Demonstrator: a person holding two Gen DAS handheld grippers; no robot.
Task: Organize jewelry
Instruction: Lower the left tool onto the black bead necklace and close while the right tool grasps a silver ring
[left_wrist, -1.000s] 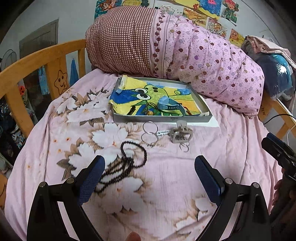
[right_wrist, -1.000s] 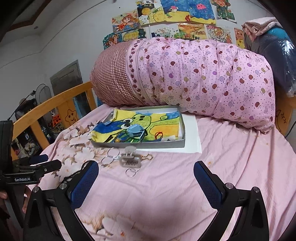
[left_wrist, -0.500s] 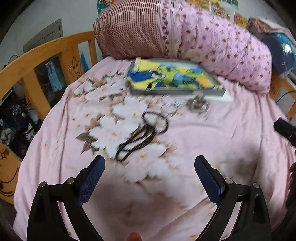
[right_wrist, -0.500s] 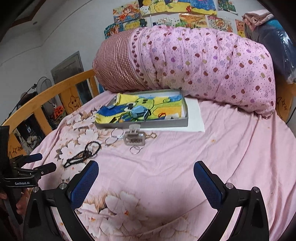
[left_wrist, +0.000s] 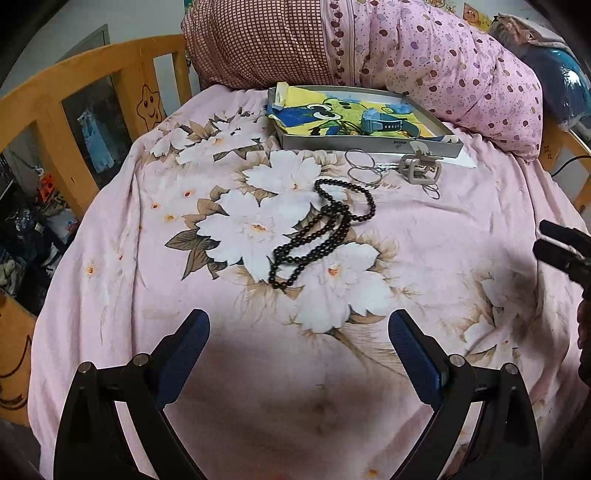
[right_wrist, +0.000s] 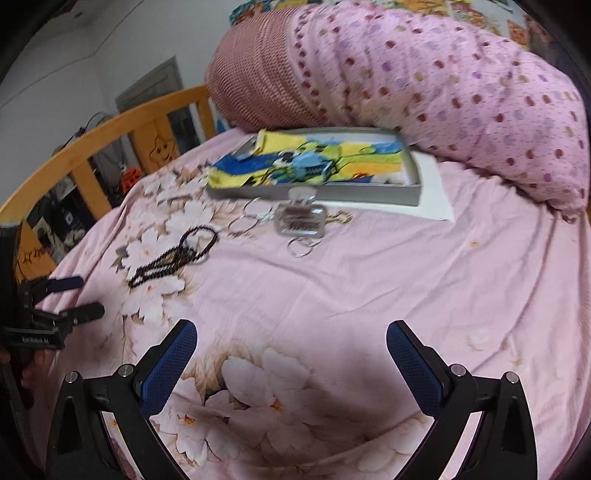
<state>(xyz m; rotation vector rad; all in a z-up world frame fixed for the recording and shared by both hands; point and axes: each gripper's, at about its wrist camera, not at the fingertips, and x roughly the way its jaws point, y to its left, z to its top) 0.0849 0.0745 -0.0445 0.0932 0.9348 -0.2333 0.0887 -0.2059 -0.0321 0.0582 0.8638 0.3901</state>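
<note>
Ahead of the spread, empty left hand-held gripper (left_wrist: 298, 334), the black beaded necklace (left_wrist: 322, 232) lay farther off than before, long axis running away rightward; the right hand-held gripper (right_wrist: 291, 341) was likewise spread.

Support: bed (left_wrist: 140, 229), pink floral sheet, wooden rail at left. Directly on sheet: black bead necklace (left_wrist: 325, 230) in loose loops mid-bed; silver rings (left_wrist: 364, 168) and a metal clip (left_wrist: 421, 170) just beyond it; grey tray (left_wrist: 369, 146) (on white paper); rolled pink quilt (left_wrist: 424, 55) behind tray.
</note>
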